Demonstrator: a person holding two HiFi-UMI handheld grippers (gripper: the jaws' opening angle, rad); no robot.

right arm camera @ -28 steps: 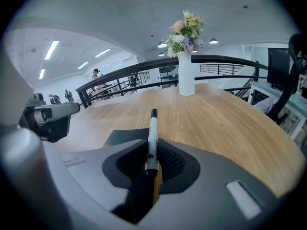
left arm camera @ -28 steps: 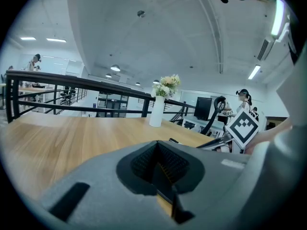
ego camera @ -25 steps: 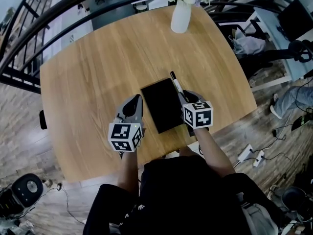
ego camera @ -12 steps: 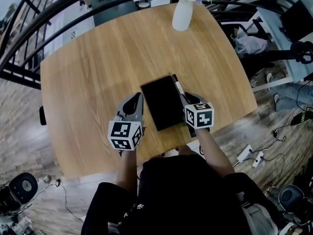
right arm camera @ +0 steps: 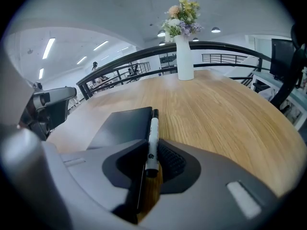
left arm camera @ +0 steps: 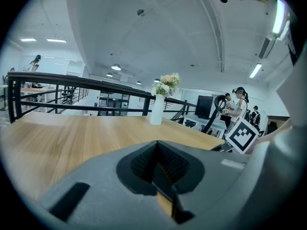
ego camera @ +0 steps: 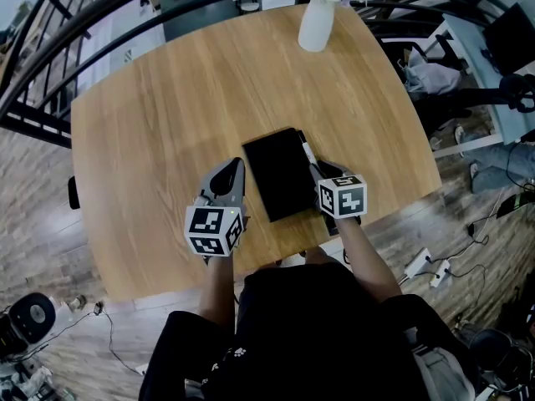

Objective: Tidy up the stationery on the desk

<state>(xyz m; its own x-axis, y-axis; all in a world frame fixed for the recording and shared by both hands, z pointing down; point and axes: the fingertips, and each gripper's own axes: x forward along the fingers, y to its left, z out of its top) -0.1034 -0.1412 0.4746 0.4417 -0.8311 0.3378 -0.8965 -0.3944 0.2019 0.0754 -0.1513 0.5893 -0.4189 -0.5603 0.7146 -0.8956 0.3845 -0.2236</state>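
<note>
sprawling wooden desk (ego camera: pixel 159 115) with white vase (ego camera: pixel 316 25), black railing (left arm camera: pixel 48 76) behind

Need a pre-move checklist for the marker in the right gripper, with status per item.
1. Marker gripped by the right gripper: ok, its rear end sits between the pads.
2. Marker lined up with the black notebook: ok, it runs along the notebook's right edge.
3. Marker resting on the desk: cannot tell, its underside is hidden.
4. Left gripper out of the way: ok, it is shut, empty and left of the notebook.
5. Vase clear of the work: ok, it stands at the far edge of the desk.
</note>
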